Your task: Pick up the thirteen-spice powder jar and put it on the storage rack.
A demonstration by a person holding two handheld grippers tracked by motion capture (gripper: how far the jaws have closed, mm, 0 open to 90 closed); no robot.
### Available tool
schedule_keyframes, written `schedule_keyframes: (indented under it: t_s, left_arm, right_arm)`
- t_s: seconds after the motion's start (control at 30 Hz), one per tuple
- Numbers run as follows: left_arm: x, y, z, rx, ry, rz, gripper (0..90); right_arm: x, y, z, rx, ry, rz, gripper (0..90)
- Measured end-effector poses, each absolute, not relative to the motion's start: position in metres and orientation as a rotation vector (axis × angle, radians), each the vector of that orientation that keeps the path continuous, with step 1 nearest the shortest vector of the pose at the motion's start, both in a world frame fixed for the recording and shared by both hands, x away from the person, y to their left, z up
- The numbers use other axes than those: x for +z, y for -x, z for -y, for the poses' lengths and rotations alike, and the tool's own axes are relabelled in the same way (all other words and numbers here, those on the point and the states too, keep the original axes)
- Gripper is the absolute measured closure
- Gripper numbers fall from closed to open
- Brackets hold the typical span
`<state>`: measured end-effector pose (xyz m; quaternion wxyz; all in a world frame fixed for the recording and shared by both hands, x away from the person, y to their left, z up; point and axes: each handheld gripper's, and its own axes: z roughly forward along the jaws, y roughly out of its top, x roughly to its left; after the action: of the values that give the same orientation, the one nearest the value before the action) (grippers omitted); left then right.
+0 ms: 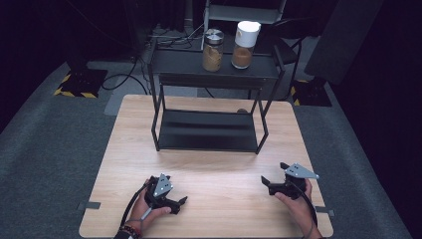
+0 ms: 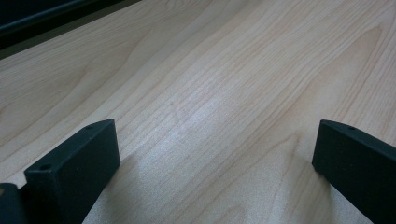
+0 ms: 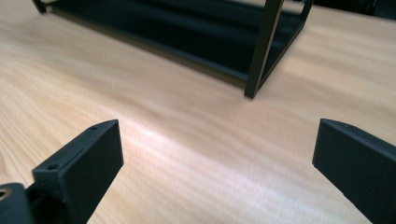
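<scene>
High view: the left gripper (image 1: 182,201) sat low on the wooden table (image 1: 124,149) at about 7 o'clock, held in a hand, jaws pointing toward 3 o'clock.
Left gripper state: jaws spread wide, nothing between them, bare wood under them in the left gripper view (image 2: 215,154).
Right gripper: at about 5 o'clock (image 1: 272,174), held in a hand, aimed toward 10 o'clock.
Right gripper state: jaws wide apart and empty (image 3: 217,158).
Rack: black two-tier shelf (image 1: 209,132) at table centre toward 12 o'clock, its corner leg (image 3: 261,51) ahead of the right gripper, well apart.
Jars: silver-lidded jar (image 1: 213,50) and white-lidded jar (image 1: 244,45) stood near each other on the top tier.
</scene>
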<state>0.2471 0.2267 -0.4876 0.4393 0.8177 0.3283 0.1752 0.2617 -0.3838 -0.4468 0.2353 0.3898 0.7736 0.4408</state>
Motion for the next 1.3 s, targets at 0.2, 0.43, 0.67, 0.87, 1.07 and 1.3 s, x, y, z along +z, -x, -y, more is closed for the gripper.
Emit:
schedule_keyframes:
  t_s: [0.2,0.43,0.67,0.87,1.07,1.3]
  left_arm:
    - [-0.488,-0.247,-0.227,0.436,-2.031,-0.816,0.1]
    - [-0.488,-0.247,-0.227,0.436,-2.032,-0.816,0.1]
    - [-0.488,-0.247,-0.227,0.435,-2.031,-0.816,0.1]
    - [-0.488,-0.247,-0.227,0.435,-2.031,-0.816,0.1]
    - [-0.488,-0.247,-0.227,0.435,-2.031,-0.816,0.1]
    - [-0.488,-0.247,-0.227,0.435,-2.031,-0.816,0.1]
  right_arm:
    - [-0.458,-0.259,0.385,1.202,-1.112,-2.148,1.7]
    - [-0.462,-0.26,0.386,1.182,-1.143,-2.175,2.0]
    - [-0.466,-0.259,0.386,1.164,-1.165,-2.194,2.6]
    - [-0.465,-0.26,0.385,1.15,-1.183,-2.213,2.9]
    - [-0.466,-0.261,0.384,1.124,-1.2,-2.228,2.9]
    - [-0.468,-0.259,0.382,1.104,-1.173,-2.224,2.9]
